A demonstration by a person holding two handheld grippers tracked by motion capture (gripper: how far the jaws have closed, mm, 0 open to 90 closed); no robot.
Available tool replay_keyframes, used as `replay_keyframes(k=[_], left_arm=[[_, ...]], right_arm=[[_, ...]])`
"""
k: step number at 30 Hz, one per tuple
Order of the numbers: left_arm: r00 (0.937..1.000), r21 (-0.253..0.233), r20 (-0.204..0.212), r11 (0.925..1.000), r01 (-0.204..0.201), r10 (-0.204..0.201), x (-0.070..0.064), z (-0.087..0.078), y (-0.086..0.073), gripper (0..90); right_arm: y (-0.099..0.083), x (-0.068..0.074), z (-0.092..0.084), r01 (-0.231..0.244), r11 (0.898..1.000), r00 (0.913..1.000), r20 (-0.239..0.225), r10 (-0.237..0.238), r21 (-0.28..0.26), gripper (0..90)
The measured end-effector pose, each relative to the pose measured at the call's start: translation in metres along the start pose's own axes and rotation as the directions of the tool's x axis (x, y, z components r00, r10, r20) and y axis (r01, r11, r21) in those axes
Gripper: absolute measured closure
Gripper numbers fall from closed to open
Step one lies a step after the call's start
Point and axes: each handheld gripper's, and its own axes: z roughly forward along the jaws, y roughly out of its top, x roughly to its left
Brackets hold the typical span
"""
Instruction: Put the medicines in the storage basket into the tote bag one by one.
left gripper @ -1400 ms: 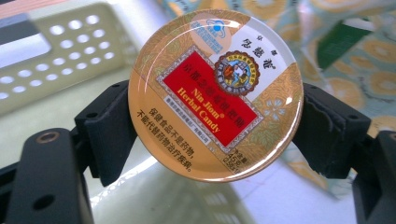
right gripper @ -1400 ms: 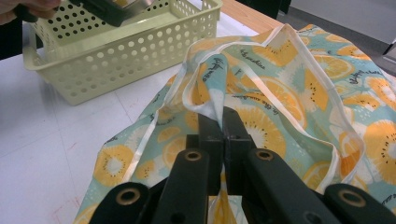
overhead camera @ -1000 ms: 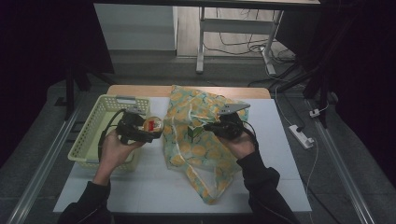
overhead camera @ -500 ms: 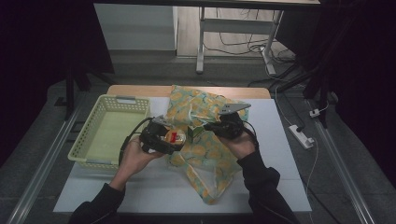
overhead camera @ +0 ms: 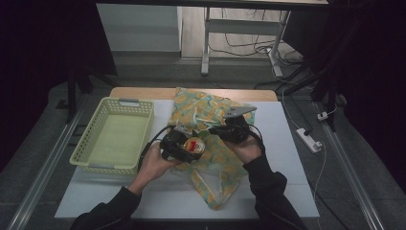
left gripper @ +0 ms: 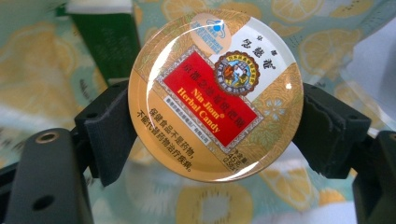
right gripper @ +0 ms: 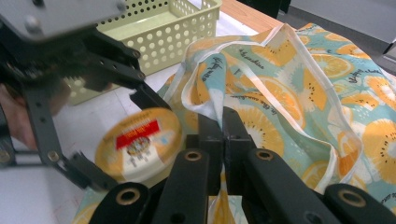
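1. The candy tin (left gripper: 215,93) sits clamped between the pads of your left gripper (overhead camera: 184,145), label facing the camera, held over the fruit-print bag (overhead camera: 210,120) at mid-table.
2. Your left gripper's jaws stand wide, pressed on opposite edges of the round tin.
3. Your right gripper (right gripper: 223,122) is fully closed, pinching a fold of the bag's white-trimmed rim.
4. The bag lies on the white table cover (overhead camera: 282,143), just right of the green basket (overhead camera: 86,153).
5. The tin hangs just beside the pinched rim.
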Motion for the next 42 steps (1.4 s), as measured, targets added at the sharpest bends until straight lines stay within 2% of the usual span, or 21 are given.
replay_keyframes(k=[6, 14, 29, 42], left_arm=[[0.9999, 0.010, 0.000, 0.9999, -0.010, 0.010, -0.001, 0.015, 0.005, 20.7], [0.9997, 0.019, -0.016, 0.9996, -0.019, 0.020, 0.000, 0.028, 0.009, 20.7], [0.9982, 0.012, -0.060, 0.9999, 0.005, -0.004, 0.016, 0.045, 0.017, 20.7], [0.9938, -0.005, -0.106, 0.9994, 0.035, -0.035, 0.029, 0.056, 0.024, 20.7]], right_arm=[[0.000, -0.001, -0.001, 0.003, 1.000, 1.0000, 0.004, -0.003, -0.002, 89.5], [0.000, -0.001, -0.001, 0.003, 1.000, 1.0000, 0.004, -0.003, -0.002, 89.4], [0.000, -0.002, -0.002, -0.001, 1.000, 1.0000, 0.006, 0.001, -0.003, 89.4], [-0.001, -0.002, 0.000, 0.003, 1.000, 1.0000, 0.005, -0.003, 0.003, 89.4]])
